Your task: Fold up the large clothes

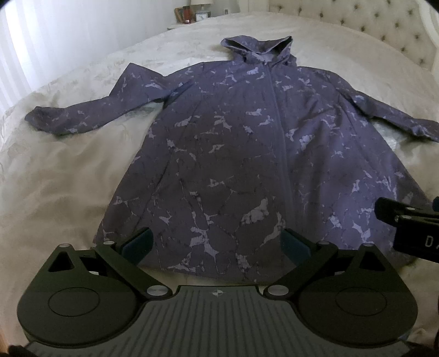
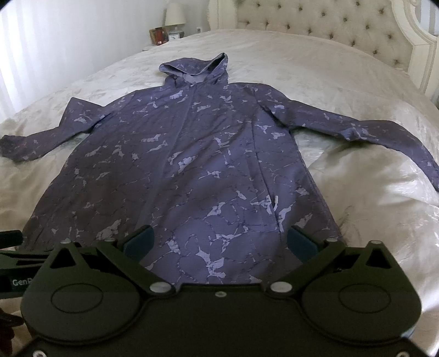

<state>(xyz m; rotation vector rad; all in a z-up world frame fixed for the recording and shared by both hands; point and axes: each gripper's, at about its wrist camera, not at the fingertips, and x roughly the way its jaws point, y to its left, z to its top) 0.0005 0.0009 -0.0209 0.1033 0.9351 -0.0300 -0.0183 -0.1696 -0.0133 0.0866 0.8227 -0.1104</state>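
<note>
A: What can't you make out?

B: The hem of the hooded jacket [image 1: 236, 153] is hidden behind the body of the left gripper [image 1: 216, 244] in the left wrist view, and the same goes for the right gripper [image 2: 219, 243] in its own view. One cuff runs off the right edge of the left wrist view. The things on the nightstand [image 2: 164, 35] beyond the bed are too small to name, apart from a lamp [image 2: 175, 15].

A: And where is the jacket?

B: Spread flat, front up, on the cream bedspread [image 2: 343, 82], hood towards the tufted headboard [image 2: 329, 30], sleeves out to either side.

A: How do the grippers stand to it?

B: Both are at the hem end, fingers pointing up the jacket. Each has its jaws spread wide, holding nothing, the blue pads [image 1: 138, 241] apart with cloth showing between them. Whether they touch the fabric, I cannot tell.
</note>
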